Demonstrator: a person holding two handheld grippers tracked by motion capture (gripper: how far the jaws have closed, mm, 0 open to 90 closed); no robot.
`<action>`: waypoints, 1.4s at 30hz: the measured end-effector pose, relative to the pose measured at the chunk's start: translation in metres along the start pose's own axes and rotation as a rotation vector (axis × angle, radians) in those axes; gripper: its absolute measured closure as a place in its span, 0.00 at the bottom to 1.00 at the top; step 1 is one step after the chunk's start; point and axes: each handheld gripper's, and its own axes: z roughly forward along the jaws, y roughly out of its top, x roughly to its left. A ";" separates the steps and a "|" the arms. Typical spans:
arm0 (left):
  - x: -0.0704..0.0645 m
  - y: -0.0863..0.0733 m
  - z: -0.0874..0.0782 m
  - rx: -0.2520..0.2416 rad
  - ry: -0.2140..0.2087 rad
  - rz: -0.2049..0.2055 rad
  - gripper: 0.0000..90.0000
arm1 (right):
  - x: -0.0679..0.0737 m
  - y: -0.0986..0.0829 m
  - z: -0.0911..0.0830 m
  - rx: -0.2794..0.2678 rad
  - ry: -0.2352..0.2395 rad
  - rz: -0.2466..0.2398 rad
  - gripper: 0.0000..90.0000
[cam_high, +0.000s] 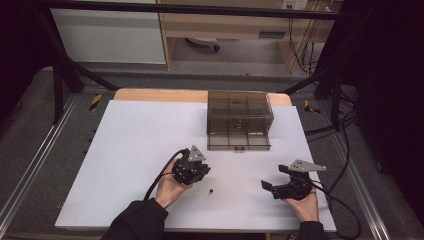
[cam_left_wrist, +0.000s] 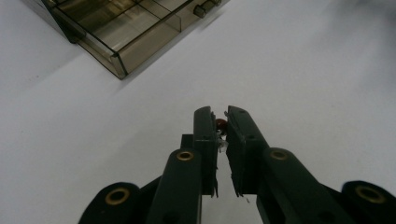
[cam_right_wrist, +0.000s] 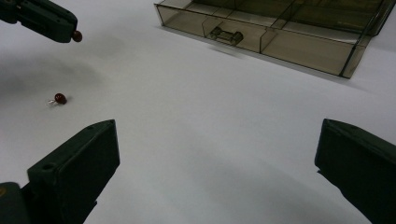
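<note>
Pins are the work here, by the look of it: one red-headed pin (cam_left_wrist: 221, 124) sits pinched at the tips of the left gripper (cam_left_wrist: 220, 122), jaws nearly together, held above the worktop (cam_high: 130, 150). A second pin (cam_right_wrist: 59, 98) lies loose on the white surface between the two hands. The smoky organiser box (cam_high: 240, 120) stands well apart at the far edge, one drawer (cam_right_wrist: 261, 39) pulled out. The right gripper (cam_right_wrist: 215, 172) hangs wide and holds nothing. My guess: one pin lifted, none visibly stowed, so carrying to the drawer and fetching the second remain.
</note>
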 end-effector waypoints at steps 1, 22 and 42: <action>0.001 0.001 0.000 0.001 0.002 0.000 0.91 | 0.000 0.000 0.000 0.000 0.000 0.000 0.00; 0.029 0.038 0.011 -0.015 0.045 -0.032 0.91 | 0.000 0.000 0.000 0.008 0.003 0.000 0.00; 0.045 0.059 0.041 -0.005 0.090 -0.052 0.91 | 0.000 0.000 0.001 0.012 0.003 -0.002 0.01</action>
